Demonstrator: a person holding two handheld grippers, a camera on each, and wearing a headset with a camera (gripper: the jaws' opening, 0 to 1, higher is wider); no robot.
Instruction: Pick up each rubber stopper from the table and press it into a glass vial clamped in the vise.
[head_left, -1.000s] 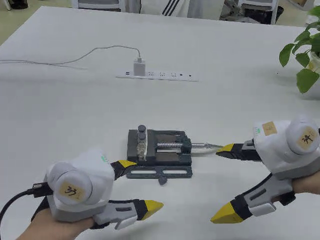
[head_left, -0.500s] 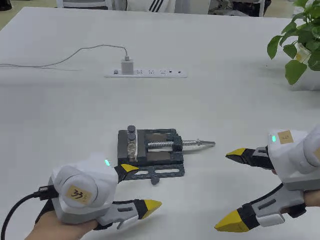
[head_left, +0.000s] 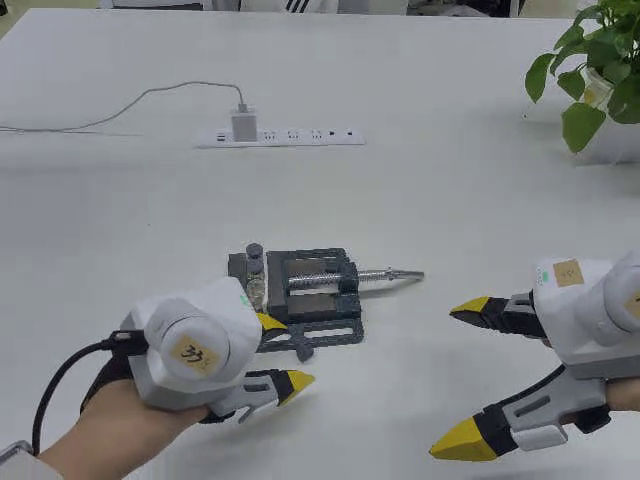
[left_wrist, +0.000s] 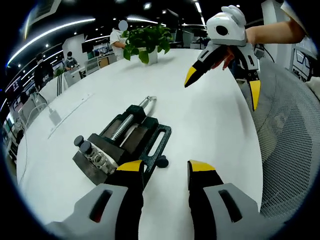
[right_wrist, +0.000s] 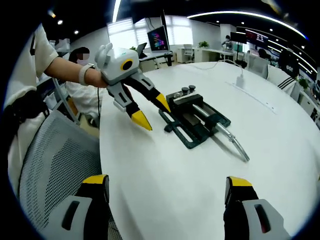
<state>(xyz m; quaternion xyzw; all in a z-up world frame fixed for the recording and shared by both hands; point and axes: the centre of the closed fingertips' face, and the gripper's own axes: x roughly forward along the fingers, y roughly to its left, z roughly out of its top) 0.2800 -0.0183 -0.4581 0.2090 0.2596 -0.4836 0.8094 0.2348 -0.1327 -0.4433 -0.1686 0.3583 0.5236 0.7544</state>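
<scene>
White table (head_left: 480, 200) stretched across an open office, with a power strip (head_left: 290, 136) lying near its far side, a charger (head_left: 244, 125) plugged into the strip and a thin cable (head_left: 130, 105) trailing away to the left. Green leaves of a potted plant (head_left: 590, 70) hung over the far right corner.

Near the middle of the table sat a small dark vise (head_left: 310, 300), its screw handle (head_left: 390, 274) pointing to the right. Two glass vials (head_left: 256, 287) stood clamped at the vise's left end, and each carried a dark rubber stopper (head_left: 255, 250) on top.

The left gripper (head_left: 287, 352) hovered just in front of the vise, on the near left. Its yellow-tipped jaws were spread apart, and one tip was close to the vise's front edge; whether it touched could not be told. Between the jaws lay only bare table.

The right gripper (head_left: 458, 375) was held to the right of the vise, well apart from it, beyond the end of the screw handle. Its jaws were parted much wider than the left one's, their tips pointing left toward the vise, and they gripped nothing.
</scene>
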